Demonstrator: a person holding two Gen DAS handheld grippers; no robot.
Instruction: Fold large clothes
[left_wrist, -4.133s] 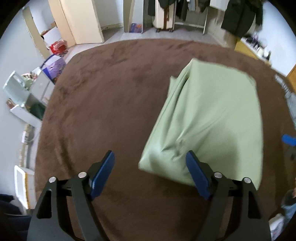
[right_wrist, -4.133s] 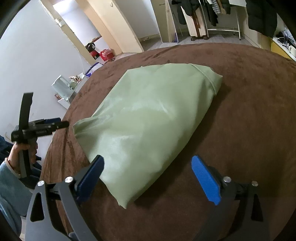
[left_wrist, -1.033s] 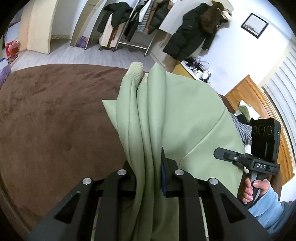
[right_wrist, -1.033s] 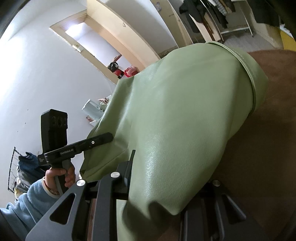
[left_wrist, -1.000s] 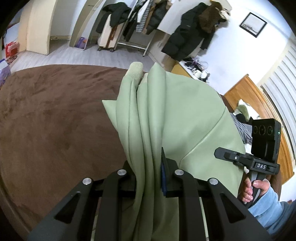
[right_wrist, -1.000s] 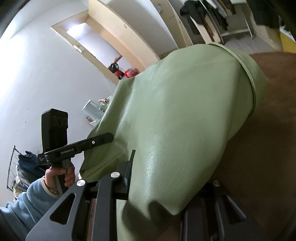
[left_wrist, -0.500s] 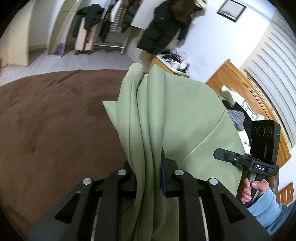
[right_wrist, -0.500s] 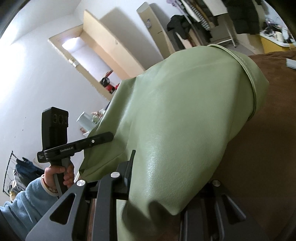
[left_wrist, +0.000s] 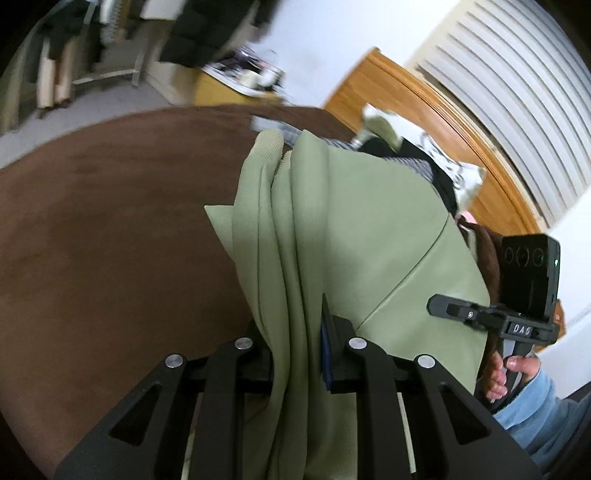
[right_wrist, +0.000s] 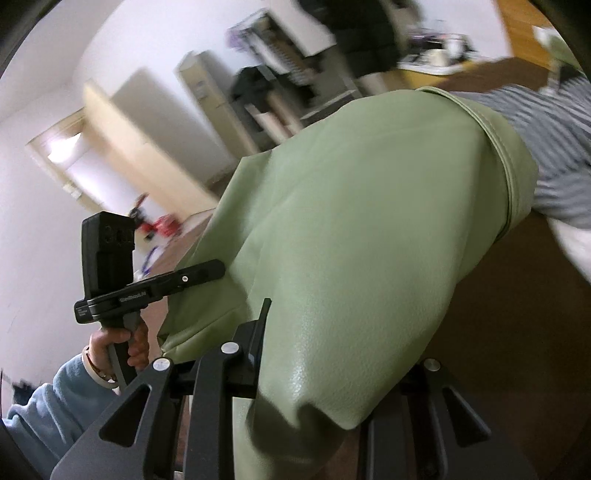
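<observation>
A folded light green garment (left_wrist: 354, 229) hangs lifted above the brown blanket (left_wrist: 110, 229), held between both grippers. My left gripper (left_wrist: 299, 339) is shut on several bunched layers of its left end. My right gripper (right_wrist: 314, 354) is shut on the thick folded right end of the green garment (right_wrist: 369, 221), which drapes over and hides its right finger. In the left wrist view the right gripper's body (left_wrist: 517, 295) shows at the far right, gripped by a hand (left_wrist: 506, 373) in a light blue sleeve. In the right wrist view the left gripper's body (right_wrist: 122, 273) shows at the left.
A wooden headboard (left_wrist: 424, 110) and white blinds (left_wrist: 517, 92) stand behind a pile of other clothes (left_wrist: 424, 162), including a grey striped piece (right_wrist: 546, 147). A clothes rack with dark coats (left_wrist: 207, 33) and a doorway (right_wrist: 62, 155) lie beyond the brown blanket.
Both grippers have swung sideways together with the green garment still held. The background has shifted from the coat rack and doorway to the headboard, blinds and clothes pile.
</observation>
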